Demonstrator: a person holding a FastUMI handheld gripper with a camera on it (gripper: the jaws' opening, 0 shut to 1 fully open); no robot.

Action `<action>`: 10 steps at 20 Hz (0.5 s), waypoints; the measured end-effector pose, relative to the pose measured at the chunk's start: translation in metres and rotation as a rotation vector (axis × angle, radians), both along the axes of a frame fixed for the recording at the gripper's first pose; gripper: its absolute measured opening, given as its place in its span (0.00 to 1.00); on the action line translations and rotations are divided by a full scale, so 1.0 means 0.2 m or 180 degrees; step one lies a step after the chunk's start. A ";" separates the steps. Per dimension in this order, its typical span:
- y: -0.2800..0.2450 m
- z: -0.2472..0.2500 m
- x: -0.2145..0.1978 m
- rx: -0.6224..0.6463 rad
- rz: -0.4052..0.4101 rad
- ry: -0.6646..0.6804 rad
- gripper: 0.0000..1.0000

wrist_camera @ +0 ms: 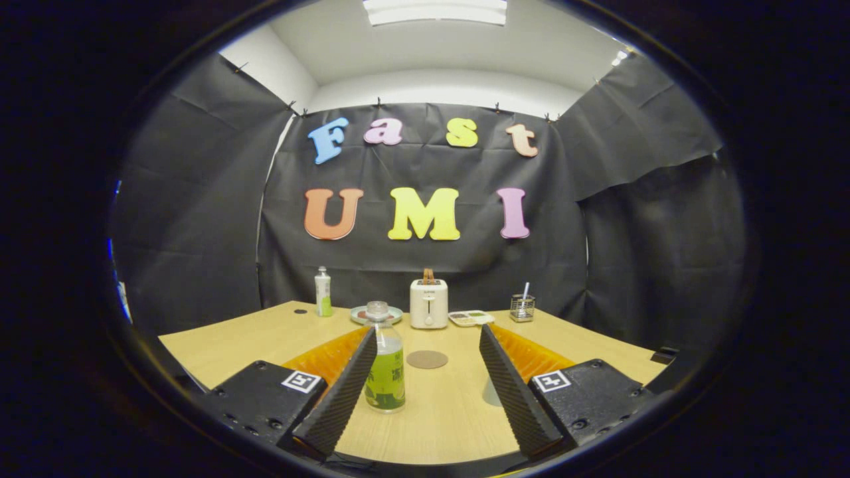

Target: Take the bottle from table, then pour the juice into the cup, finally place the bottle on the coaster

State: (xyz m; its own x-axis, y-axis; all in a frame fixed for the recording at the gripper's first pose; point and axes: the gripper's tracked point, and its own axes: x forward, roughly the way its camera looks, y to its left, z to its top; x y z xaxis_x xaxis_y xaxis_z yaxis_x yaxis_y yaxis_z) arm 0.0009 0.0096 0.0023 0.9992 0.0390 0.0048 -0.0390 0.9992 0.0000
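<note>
Toaster, squeeze bottle, plate, possibly wire holder along wall.

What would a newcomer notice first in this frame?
The clear plastic bottle with a green label stands upright between the open gripper jaws, close to the left one. Beyond it a round brown coaster lies on the light wooden table, with a white toaster behind.

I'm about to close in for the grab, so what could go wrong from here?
1. The bottle stands hard against the left finger of the open claw, not centred; closing now might push or tip it.
2. The cup sits half hidden behind the right finger, so a sideways correction could knock it.
3. The coaster lies just beyond the bottle, so a shove forward may slide the bottle onto it early.
</note>
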 end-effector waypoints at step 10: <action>0.03 -0.10 0.07 0.0123 0.0114 0.0216 1.00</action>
